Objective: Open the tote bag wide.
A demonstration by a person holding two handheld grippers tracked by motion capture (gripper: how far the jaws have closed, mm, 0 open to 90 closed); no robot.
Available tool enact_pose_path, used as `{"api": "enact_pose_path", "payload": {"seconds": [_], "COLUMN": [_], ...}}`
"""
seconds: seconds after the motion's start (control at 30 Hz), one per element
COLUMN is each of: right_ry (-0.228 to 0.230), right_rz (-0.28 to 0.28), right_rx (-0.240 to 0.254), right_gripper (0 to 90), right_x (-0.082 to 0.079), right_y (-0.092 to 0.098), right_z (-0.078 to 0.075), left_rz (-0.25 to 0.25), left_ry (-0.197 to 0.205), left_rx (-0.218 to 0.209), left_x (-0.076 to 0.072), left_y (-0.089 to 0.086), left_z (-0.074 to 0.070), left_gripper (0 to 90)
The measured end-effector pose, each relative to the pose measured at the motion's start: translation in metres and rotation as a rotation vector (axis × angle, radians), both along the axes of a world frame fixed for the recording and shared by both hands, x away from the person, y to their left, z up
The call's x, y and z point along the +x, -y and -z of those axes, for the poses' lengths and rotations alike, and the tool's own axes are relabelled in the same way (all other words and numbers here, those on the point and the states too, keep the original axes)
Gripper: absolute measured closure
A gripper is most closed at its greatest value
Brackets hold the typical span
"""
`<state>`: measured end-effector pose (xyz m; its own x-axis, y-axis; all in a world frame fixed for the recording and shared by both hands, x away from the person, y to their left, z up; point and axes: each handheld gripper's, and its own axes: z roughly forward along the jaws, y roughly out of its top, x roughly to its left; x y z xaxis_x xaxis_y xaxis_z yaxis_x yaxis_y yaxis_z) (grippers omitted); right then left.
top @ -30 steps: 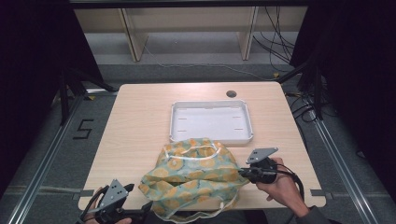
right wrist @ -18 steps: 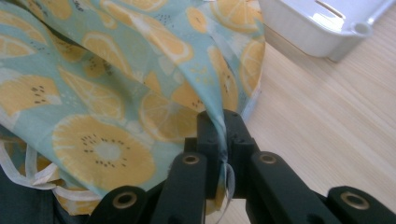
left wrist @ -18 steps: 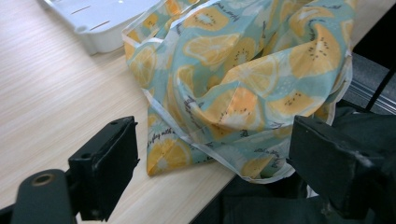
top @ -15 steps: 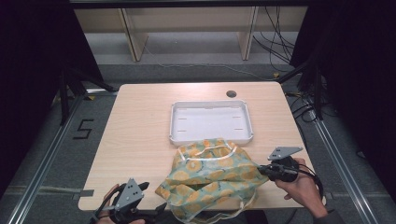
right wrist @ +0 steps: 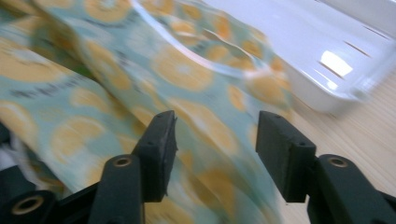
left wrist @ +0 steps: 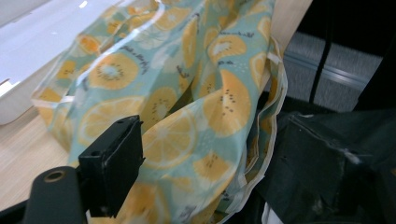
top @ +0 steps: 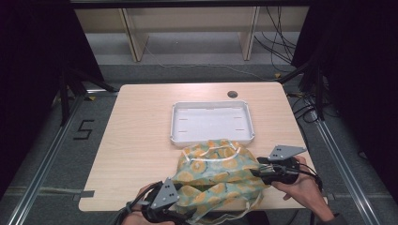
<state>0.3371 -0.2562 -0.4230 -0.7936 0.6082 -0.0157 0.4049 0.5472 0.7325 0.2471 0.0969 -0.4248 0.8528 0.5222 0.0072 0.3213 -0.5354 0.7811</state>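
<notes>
Item one, a fruit-print cloth [top: 218,173], pale teal with orange citrus slices and a white trimmed edge: it lies crumpled at the near edge of the desk [top: 141,140], somewhat right of the middle, its far end touching or just short of the near wall of the tray and its near end spilling over the desk's near edge. Item two, a white rectangular tray [top: 211,123]: it stands at the middle of the desk, its long side parallel to the far edge, with a few small slots in its floor. Item three, the left tongs [top: 180,216]: held at the near edge of the desk, left of the cloth's overhanging part, jaws wide apart; in the left gripper view one black jaw stands in front of the printed fabric and the other is at the right of the picture, and whether either pad touches the cloth I cannot tell. Item four, the right tongs [top: 256,166]: held at the cloth's right side near the near right corner, jaws having just been opening and now parted, with the cloth lying between and beyond them in the right gripper view and neither pad pressing on it. Item five, a dark round hole [top: 232,93] in the desk top near the far edge, beyond the tray.
</notes>
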Motion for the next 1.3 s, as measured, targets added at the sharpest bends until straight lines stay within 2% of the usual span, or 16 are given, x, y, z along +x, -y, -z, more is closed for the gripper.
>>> {"api": "enact_pose_path", "payload": {"seconds": [0.07,0.2,0.33,0.37,0.43,0.47,0.53,0.57,0.7,0.73,0.83,0.87,0.93,1.03,1.13,1.3], "right_ry": [-0.007,-0.029,-0.041,-0.063,-0.051,-0.078,-0.060,-0.077,-0.071,-0.056,-0.039,-0.014,-0.010,0.009,0.032,0.023], "right_rz": [-0.024,-0.135,-0.205,-0.227,-0.293,-0.315,-0.335,-0.356,-0.334,-0.276,-0.236,-0.188,-0.138,-0.086,-0.034,-0.004], "right_rx": [-0.009,-0.033,-0.059,-0.072,-0.116,-0.185,-0.212,-0.250,-0.282,-0.277,-0.262,-0.250,-0.244,-0.235,-0.224,-0.225], "right_gripper": [46.1,41.5,39.5,39.5,39.6,48.1,54.1,74.2,90.0,90.0,90.0,90.0,90.0,90.0,90.0,90.0], "right_x": [0.001,0.009,0.014,0.015,0.020,0.023,0.025,0.031,0.044,0.053,0.062,0.071,0.078,0.087,0.102,0.114], "right_y": [-0.004,-0.042,-0.063,-0.067,-0.081,-0.090,-0.093,-0.097,-0.095,-0.092,-0.087,-0.082,-0.077,-0.070,-0.058,-0.057], "right_z": [-0.001,0.001,0.003,0.003,0.009,0.013,0.016,0.020,0.021,0.018,0.012,0.007,0.003,0.000,0.000,0.005], "left_rz": [0.007,0.027,0.050,0.058,0.068,0.074,0.077,0.078,0.072,0.058,0.051,0.051,0.062,0.089,0.141,0.200], "left_ry": [-0.007,-0.025,-0.039,-0.042,-0.027,-0.015,-0.003,-0.006,0.015,0.033,0.052,0.058,0.073,0.072,0.072,0.046], "left_rx": [0.009,0.060,0.117,0.136,0.160,0.181,0.195,0.203,0.227,0.232,0.252,0.261,0.285,0.296,0.342,0.386], "left_x": [0.002,0.011,0.019,0.021,0.025,0.028,0.031,0.033,0.046,0.053,0.061,0.066,0.074,0.073,0.061,0.041], "left_y": [0.005,0.018,0.023,0.023,0.023,0.023,0.023,0.022,0.019,0.018,0.017,0.016,0.014,0.013,0.012,0.010], "left_z": [0.001,0.008,0.016,0.018,0.022,0.024,0.026,0.026,0.027,0.026,0.026,0.026,0.028,0.030,0.034,0.046], "left_gripper": [21.1,30.9,51.2,51.2,60.2,68.1,71.5,78.4,83.5,85.0,85.9,86.1,86.4,87.0,87.1,87.5]}}
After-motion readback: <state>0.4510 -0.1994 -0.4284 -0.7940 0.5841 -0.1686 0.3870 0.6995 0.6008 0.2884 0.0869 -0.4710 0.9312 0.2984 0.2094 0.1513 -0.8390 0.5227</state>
